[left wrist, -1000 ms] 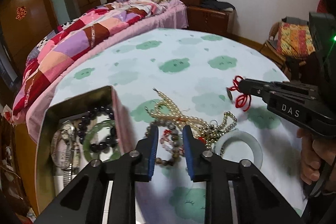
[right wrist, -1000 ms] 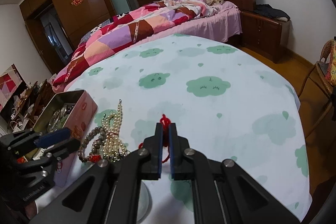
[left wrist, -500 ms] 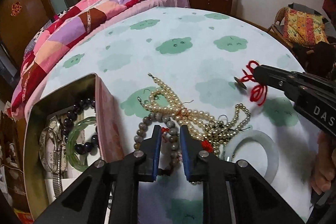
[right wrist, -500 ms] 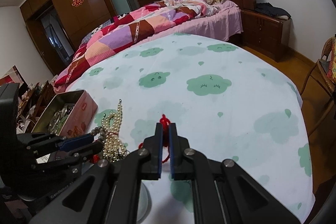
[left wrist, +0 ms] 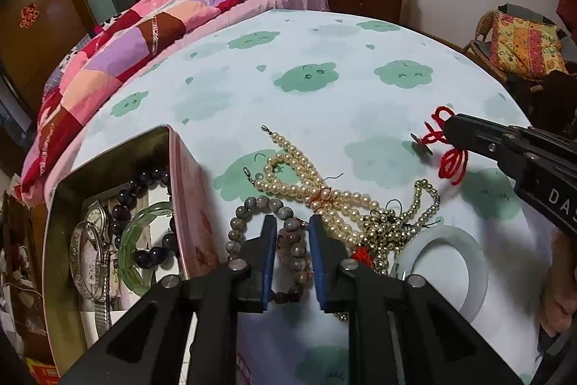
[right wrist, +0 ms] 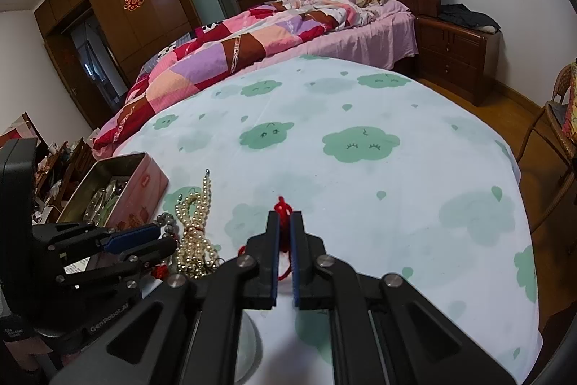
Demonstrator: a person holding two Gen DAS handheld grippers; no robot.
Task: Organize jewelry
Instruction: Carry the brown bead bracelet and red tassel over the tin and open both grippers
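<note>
Grey beads (left wrist: 288, 237) sit beside the tin (left wrist: 191, 204) near the table's left edge, left gripper (left wrist: 291, 262) just been closing around them. Right gripper (right wrist: 285, 262) pinches red cord (right wrist: 283, 208). Tangled pearls (left wrist: 317, 193) might drag along.

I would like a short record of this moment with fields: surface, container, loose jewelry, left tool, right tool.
surface: table under a cloud-print cloth
container: open tin at the left, holding a watch, a green bangle and dark beads
loose jewelry: pearl necklace, gold bead chain, pale jade bangle
left tool: jaws have just been closing around the grey bead bracelet
right tool: shut on a red cord, held above the cloth
</note>
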